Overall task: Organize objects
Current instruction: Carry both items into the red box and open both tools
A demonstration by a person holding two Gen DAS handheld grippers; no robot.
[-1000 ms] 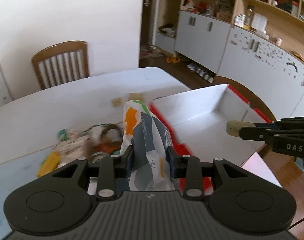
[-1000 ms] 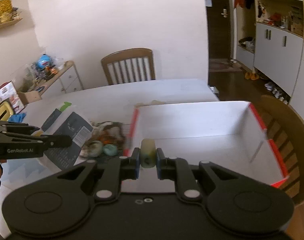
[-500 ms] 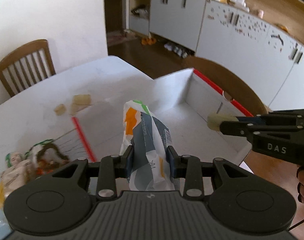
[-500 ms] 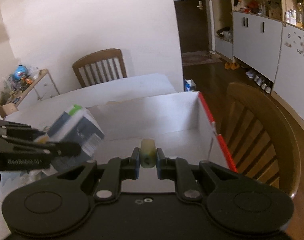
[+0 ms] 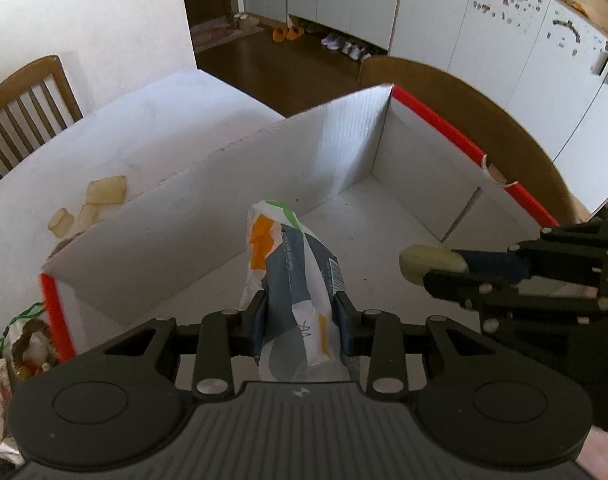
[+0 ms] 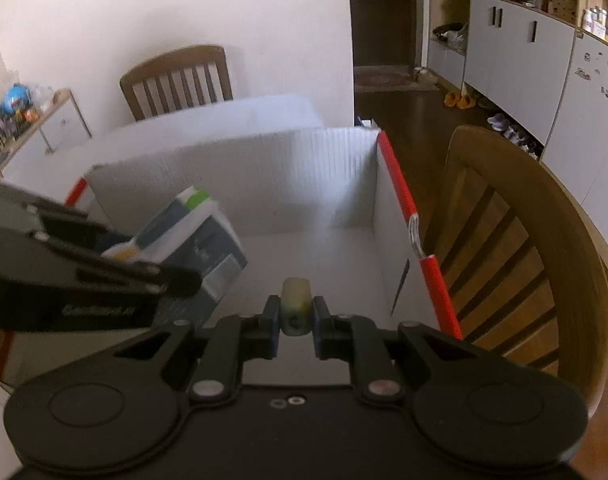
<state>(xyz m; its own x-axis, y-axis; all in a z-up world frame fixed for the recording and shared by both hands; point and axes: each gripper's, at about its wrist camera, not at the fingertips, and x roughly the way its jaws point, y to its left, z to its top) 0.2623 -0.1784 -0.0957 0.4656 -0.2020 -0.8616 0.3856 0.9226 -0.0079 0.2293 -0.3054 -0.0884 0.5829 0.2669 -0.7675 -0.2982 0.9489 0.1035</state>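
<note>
Transfer toward the box is shown. Compared with a second ago, both grippers are now carried from above the table edge to above the white box (image 5: 231, 216), whose floor fills the view ahead of each claw where the tabletop clutter lay before; both loads are therefore judged ready for lowering or release, neither yet being set down.

Left gripper (image 5: 299, 312): its jaws are closed narrowly on one crumpled snack packet (image 5: 287, 268), which juts forward of the fingertips over the box floor. Beyond and left of this claw, outside the box wall, three pale yellowish blocks (image 5: 103, 192) are counted on the table (image 5: 151, 128); at the far left, a heap of small wrapped items (image 5: 19, 344), number not discernible, is seen.

Right gripper (image 6: 296, 316): its jaws are pinched almost fully together on one small pale cylindrical piece (image 6: 295, 300), held over the box's right half. One box, two wooden chairs and two loaded grippers are counted.
</note>
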